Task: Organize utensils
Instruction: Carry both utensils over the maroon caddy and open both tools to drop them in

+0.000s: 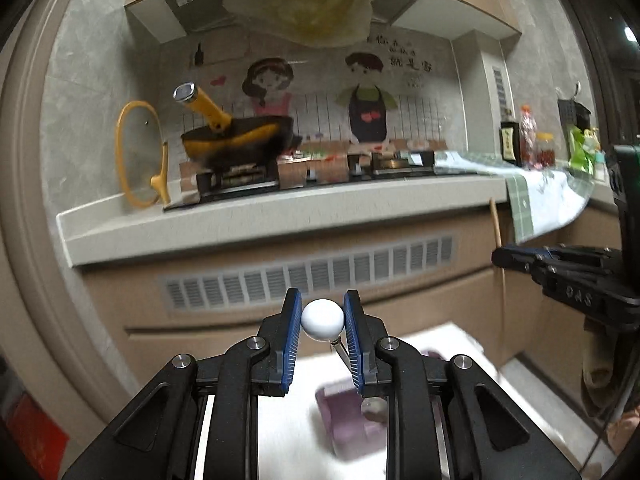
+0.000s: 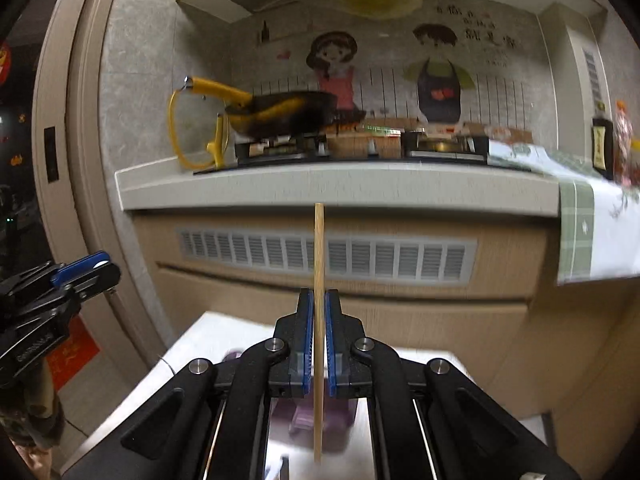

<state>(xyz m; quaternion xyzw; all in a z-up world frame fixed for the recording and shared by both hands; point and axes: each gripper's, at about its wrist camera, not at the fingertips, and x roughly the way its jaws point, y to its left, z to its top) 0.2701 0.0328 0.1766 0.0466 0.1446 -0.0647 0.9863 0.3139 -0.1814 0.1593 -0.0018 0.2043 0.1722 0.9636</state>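
Two grippers were in view, each carrying one utensil. On the counter (image 1: 280, 216) behind stood one lid (image 1: 138, 152) at the left, then one pan (image 1: 240, 140) on the stove, then bottles and jars at the far right, too blurred to count.

The left gripper (image 1: 322, 312) was narrowly parted and clenched on one white ball (image 1: 322, 320), the rounded end of a utensil; both blue pads touched the ball, and a thin metal stem ran down behind the right pad.

The right gripper (image 2: 319, 320) was almost fully closed, grasping one chopstick (image 2: 319, 248) upright between its pads, the stick reaching above and below them.

Below both, one purple tray (image 1: 344, 420) lay blurred on a white table (image 1: 288, 420).
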